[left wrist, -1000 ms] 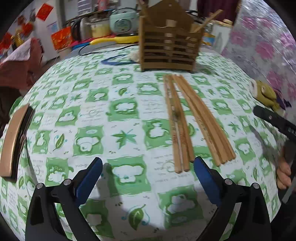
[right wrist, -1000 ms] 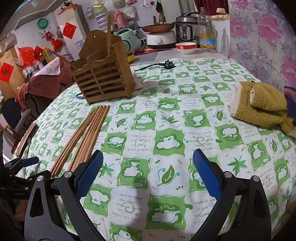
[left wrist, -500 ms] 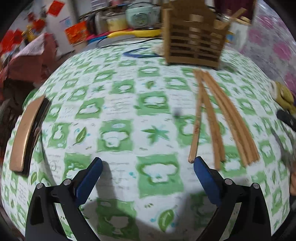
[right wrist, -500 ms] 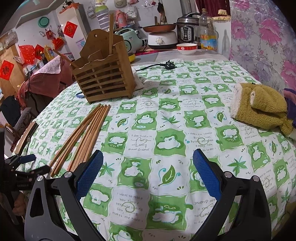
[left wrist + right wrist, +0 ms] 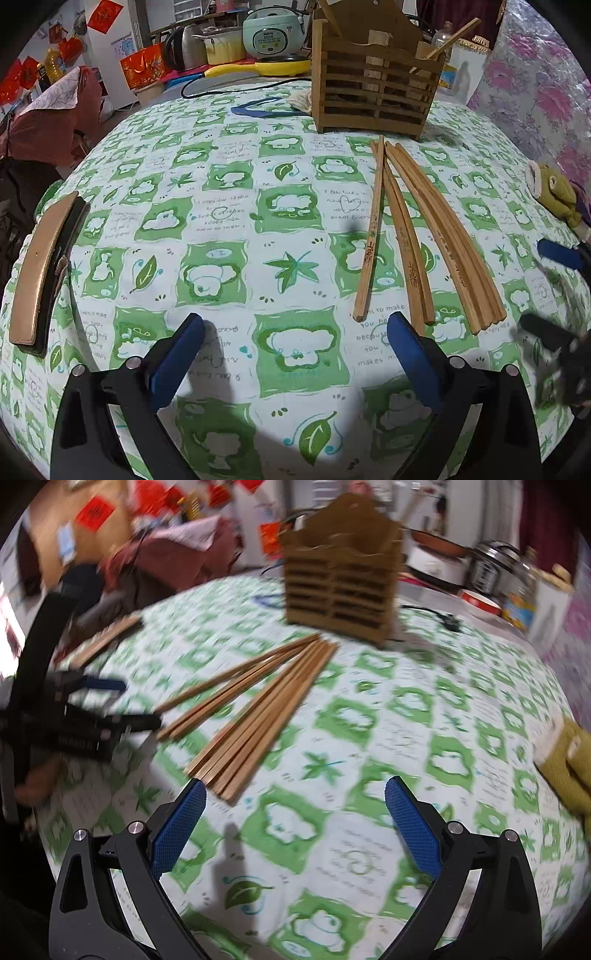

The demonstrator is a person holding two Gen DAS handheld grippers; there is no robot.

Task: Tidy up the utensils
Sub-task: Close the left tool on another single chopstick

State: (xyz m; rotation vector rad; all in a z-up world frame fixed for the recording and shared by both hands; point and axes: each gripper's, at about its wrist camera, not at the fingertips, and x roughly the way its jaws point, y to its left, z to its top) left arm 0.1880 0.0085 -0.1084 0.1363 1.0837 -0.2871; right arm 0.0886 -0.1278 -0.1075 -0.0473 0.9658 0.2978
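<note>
Both grippers are empty, jaws spread wide, hovering low over the table. The chopsticks lie loose on the cloth in a rough fan, far ends converging just in front of the holder, near ends pointing toward the grippers. That layout suits an end-on pickup. One chopstick lies slightly apart on the left of the fan. The left gripper has its right finger just beside the near tips. The right gripper sits at the near end of the larger bundle; its view is blurred. The holder stands upright with a few sticks already inside. Judgement: pickup not yet begun.
</note>
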